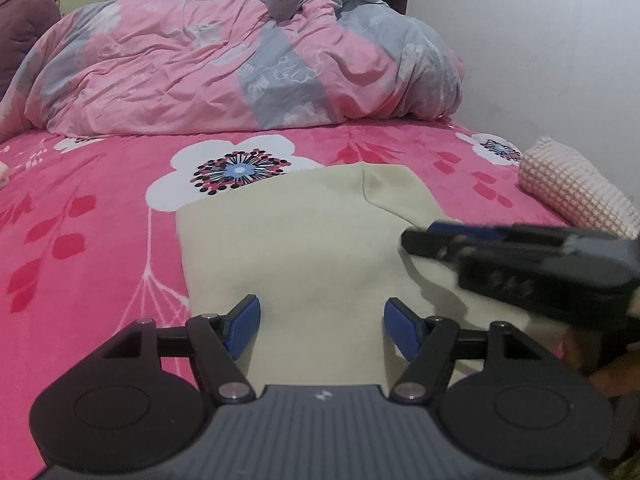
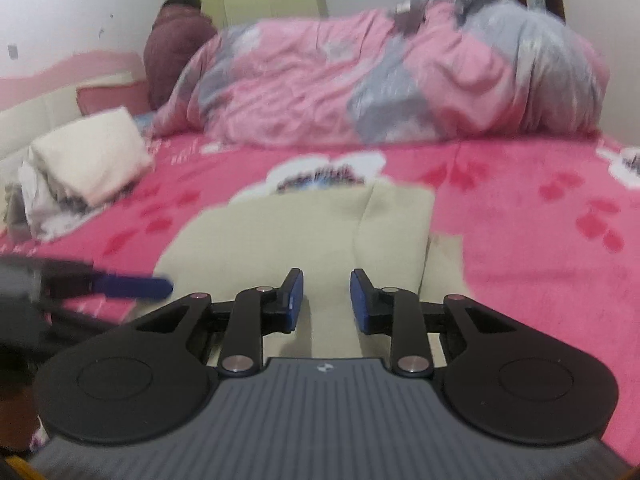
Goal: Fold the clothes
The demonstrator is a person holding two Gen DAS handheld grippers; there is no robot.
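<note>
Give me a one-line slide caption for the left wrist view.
Left claw open above a folded beige garment on a pink floral bedspread, right claw reaching in alongside.

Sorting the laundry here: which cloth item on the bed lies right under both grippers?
The beige garment, spread flat on the pink blanket. The white pile and checked cloth sit off to the sides.

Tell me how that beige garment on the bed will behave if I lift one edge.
The beige garment lies flat with a soft crease, so it will probably droop limply. It looks thick, perhaps fleecy, so likely easy to pinch. Its folded layers may slide apart.
</note>
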